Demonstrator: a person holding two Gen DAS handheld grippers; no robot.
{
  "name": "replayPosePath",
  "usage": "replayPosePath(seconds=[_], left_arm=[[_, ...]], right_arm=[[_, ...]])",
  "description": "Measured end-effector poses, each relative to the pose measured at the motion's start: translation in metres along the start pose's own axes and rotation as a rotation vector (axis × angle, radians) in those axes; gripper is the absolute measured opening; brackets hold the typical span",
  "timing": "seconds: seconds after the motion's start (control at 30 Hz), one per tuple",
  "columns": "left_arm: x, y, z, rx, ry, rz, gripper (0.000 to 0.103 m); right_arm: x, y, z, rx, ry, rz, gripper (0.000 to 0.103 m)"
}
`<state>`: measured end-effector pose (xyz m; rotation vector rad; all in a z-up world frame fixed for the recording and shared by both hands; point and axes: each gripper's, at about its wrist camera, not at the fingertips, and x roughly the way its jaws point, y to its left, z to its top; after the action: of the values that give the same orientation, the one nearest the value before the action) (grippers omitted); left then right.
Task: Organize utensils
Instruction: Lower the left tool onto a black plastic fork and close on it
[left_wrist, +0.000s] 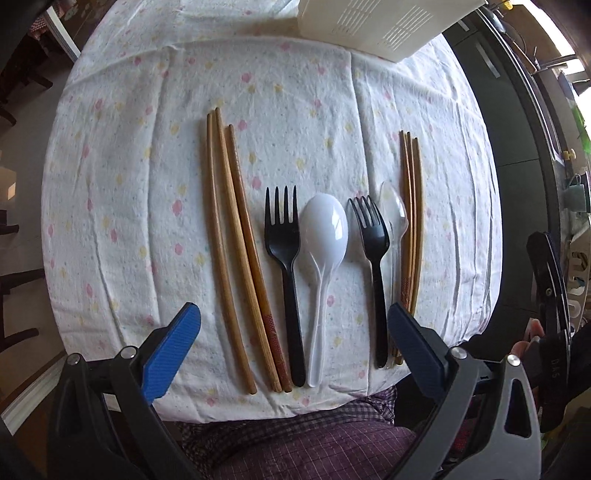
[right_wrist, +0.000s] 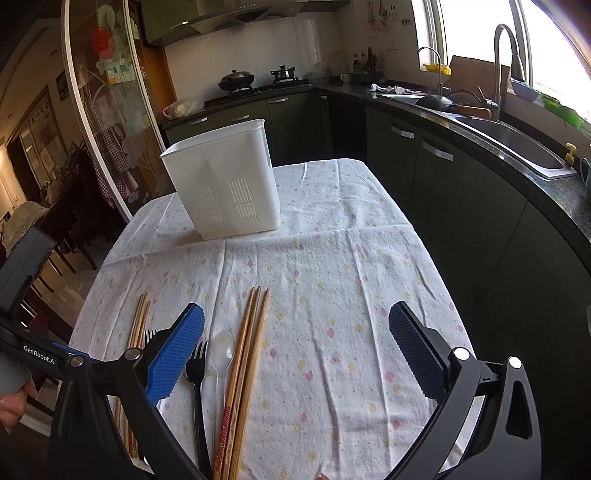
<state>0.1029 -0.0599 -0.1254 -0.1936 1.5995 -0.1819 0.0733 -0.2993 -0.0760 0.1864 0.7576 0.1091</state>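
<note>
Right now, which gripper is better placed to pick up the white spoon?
Left, probably. The left gripper is open with the white spoon lying between its fingers; in the right view a blue finger hides it.

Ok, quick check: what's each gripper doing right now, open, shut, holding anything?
Left gripper: open, holding nothing, above the utensils.
Right gripper: open, holding nothing, above the tablecloth.

- Left wrist cam: high, steep down, close over near table edge.
- Right wrist cam: lower tilt, fwd across table to kitchen.
- Shared: right chopsticks (left_wrist: 410, 229) (right_wrist: 245, 373), white holder (left_wrist: 384, 26) (right_wrist: 225, 181).
</note>
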Motion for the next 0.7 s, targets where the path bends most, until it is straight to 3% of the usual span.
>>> replayPosePath(seconds=[0.07, 0.2, 0.4, 0.53, 0.7], left_arm=[[0.005, -0.008, 0.001, 0.025, 0.010, -0.023, 0.092], [0.013, -0.020, 0.004, 0.070, 0.029, 0.004, 0.051], [0.028, -0.019, 0.008, 0.044, 0.064, 0.041, 0.047], [0.027, -0.017, 0.013, 0.031, 0.047, 0.040, 0.031], [0.029, -0.018, 0.015, 0.027, 0.052, 0.077, 0.022]], right_arm=[[0.002, -0.002, 0.000, 0.002, 0.006, -0.002, 0.099], [0.001, -0.005, 0.000, 0.001, 0.003, -0.003, 0.099], [-0.001, -0.008, 0.000, 0.001, -0.006, -0.005, 0.099], [-0.001, -0.008, 0.000, -0.001, -0.002, -0.002, 0.099], [-0.001, -0.011, 0.000, 0.006, -0.005, 0.003, 0.099]])
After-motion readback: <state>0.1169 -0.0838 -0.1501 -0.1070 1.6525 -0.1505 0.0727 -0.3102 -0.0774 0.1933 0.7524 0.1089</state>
